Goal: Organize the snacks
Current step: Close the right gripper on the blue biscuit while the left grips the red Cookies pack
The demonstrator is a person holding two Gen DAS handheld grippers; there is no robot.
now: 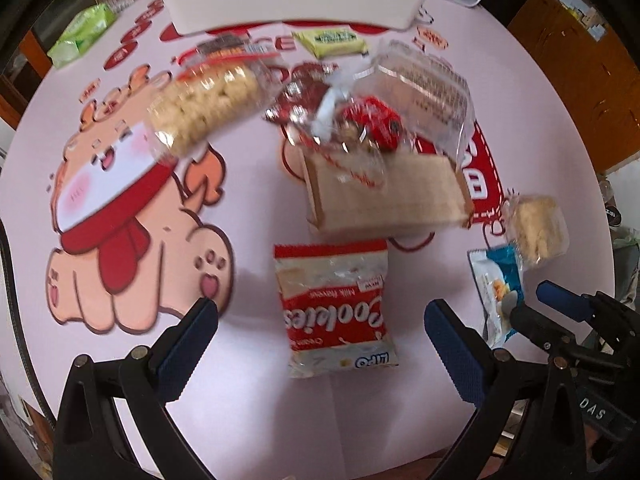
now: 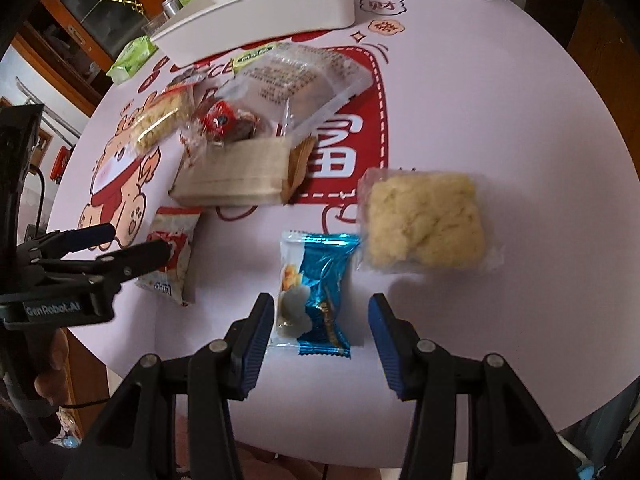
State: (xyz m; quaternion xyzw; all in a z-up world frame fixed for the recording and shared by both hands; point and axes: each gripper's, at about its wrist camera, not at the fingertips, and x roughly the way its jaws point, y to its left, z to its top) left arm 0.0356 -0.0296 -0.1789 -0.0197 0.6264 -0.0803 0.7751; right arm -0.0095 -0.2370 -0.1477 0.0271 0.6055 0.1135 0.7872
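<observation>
Red-and-white packet (image 1: 336, 308) reads "Cookies", "Milk flavour", "NEW"; tablecloth (image 2: 480, 120) shows "富".

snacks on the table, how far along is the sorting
Nothing looks sorted yet: what shows of the white bin holds no snacks, and all the packets lie on the table. Neither gripper holds anything. The left gripper stands open over the cookies pack, the right gripper open around the blue packet. The whole pile remains.

Both wrist views look steeply down, close over the table (image 1: 256, 208), sharing the snack pile (image 2: 240, 148).
</observation>
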